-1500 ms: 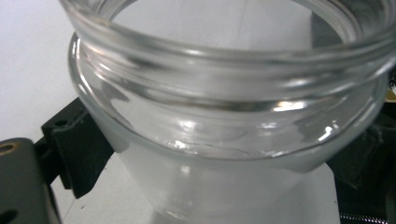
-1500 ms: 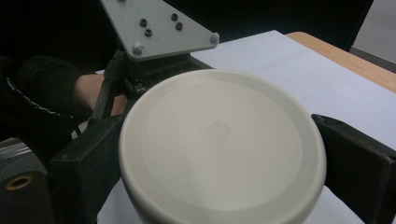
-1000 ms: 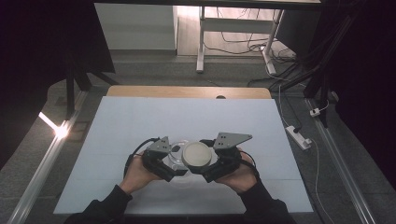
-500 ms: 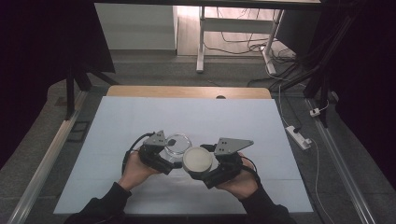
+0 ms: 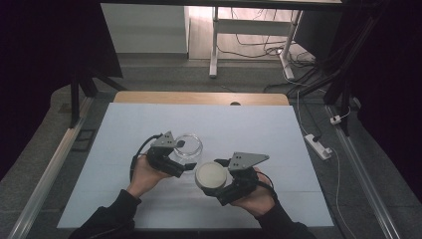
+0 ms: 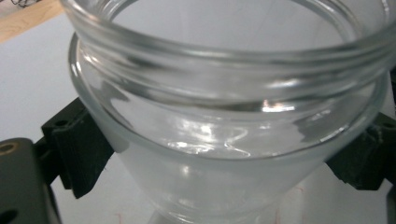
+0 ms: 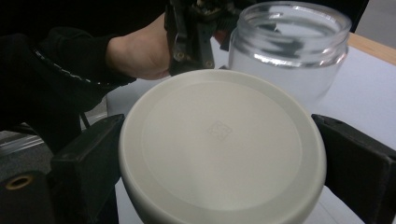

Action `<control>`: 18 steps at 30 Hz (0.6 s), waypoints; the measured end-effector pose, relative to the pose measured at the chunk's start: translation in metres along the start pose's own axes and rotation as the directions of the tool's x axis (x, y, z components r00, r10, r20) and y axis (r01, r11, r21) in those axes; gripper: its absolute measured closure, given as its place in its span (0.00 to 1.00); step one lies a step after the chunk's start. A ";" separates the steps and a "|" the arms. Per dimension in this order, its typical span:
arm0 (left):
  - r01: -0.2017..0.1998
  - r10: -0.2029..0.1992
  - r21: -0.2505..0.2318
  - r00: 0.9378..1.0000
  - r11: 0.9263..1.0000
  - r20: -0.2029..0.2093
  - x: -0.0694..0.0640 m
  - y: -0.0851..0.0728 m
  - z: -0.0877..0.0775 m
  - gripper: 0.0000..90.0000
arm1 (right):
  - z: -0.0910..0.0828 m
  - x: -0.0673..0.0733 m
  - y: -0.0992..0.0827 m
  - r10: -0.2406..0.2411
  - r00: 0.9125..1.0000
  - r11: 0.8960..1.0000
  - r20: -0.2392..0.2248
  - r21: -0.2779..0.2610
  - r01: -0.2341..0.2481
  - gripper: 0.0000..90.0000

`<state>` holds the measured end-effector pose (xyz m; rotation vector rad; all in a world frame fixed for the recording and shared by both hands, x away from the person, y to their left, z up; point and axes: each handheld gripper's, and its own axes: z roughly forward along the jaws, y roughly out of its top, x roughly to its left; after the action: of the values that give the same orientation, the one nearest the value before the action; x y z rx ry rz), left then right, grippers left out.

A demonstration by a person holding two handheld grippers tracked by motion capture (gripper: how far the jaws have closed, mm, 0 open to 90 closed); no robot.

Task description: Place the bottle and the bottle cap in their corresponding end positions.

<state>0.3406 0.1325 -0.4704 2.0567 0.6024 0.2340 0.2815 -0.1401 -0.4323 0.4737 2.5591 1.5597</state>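
Note:
A clear glass jar [image 5: 188, 145] [image 6: 224, 121] [image 7: 292, 49] with a threaded open mouth stands on the white table, left of centre. My left gripper [image 5: 182, 157] [image 6: 219, 154] is shut on the jar, one black jaw at each side of its body. A round cream lid [image 5: 211, 175] [image 7: 222, 147] is held apart from the jar, to its right and nearer the person. My right gripper [image 5: 213, 177] [image 7: 224, 158] is shut on the lid, its jaws pressing the rim on both sides.
The white table top [image 5: 278, 134] has a wooden strip [image 5: 199, 97] along its far edge. A power strip [image 5: 317, 145] lies on the floor at the right. Desk legs and cables [image 5: 249, 47] stand beyond the table.
The lid has come off the jar. My right gripper carried it right and toward the person, while my left gripper moved the jar left and slightly away.

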 end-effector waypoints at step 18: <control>0.001 -0.002 -0.008 0.999 1.000 -0.039 0.019 0.013 0.021 0.08 | 0.014 -0.001 -0.025 -0.010 1.000 1.000 0.030 0.012 0.010 0.08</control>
<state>0.3697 0.1211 -0.4722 2.0483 0.6262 0.2761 0.2805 -0.1395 -0.4610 0.4807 2.5465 1.5228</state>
